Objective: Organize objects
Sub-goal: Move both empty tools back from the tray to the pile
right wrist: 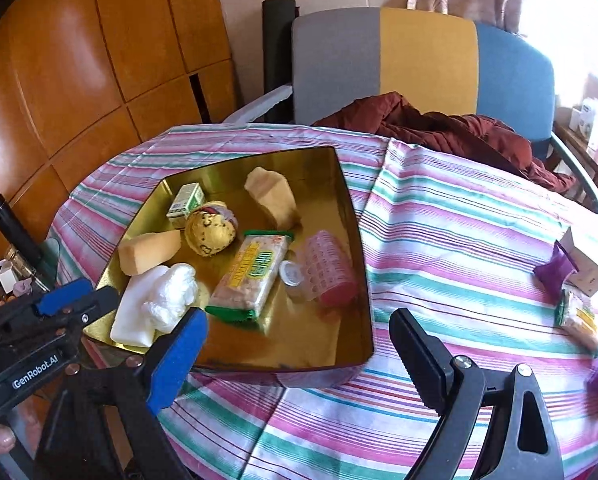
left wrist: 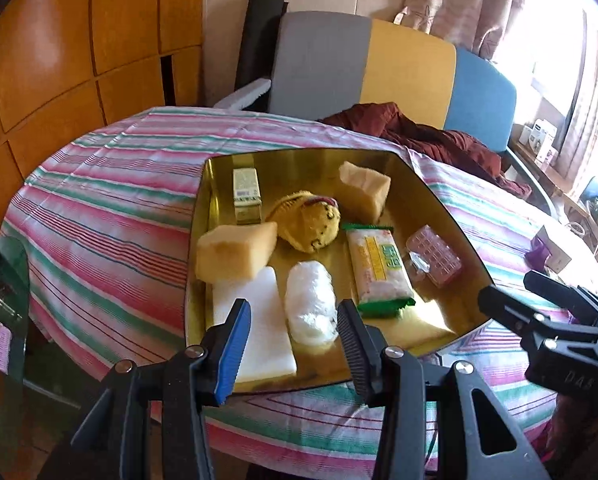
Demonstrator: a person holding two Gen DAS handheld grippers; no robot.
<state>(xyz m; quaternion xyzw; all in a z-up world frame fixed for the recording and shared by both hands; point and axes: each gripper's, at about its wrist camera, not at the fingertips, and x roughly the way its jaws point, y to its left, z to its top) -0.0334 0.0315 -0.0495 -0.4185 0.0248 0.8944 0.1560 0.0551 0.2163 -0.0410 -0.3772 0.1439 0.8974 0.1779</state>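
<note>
A gold tray point(left wrist: 431, 200) point(right wrist: 339, 208) on the striped table holds two yellow sponges point(left wrist: 235, 254) point(left wrist: 365, 190), a white foam block point(left wrist: 255, 320), a plastic-wrapped white roll point(left wrist: 310, 300), a yellow plush toy point(left wrist: 309, 222), a green cracker pack point(left wrist: 379, 268), a small green box point(left wrist: 246, 194) and a pink roller point(left wrist: 435, 256). My left gripper point(left wrist: 295, 354) is open and empty above the tray's near edge. My right gripper point(right wrist: 299, 356) is open and empty over the tray's near right corner. A second cracker pack point(right wrist: 577, 318), a purple item point(right wrist: 555, 274) and a small box point(right wrist: 585, 268) lie on the table at the right.
A dark red jacket point(right wrist: 451, 132) lies at the table's far edge against a grey, yellow and blue chair back point(right wrist: 423, 60). Orange wooden cabinets point(right wrist: 79, 60) stand at the left. A glass side table point(left wrist: 7, 280) with small items sits low at the left.
</note>
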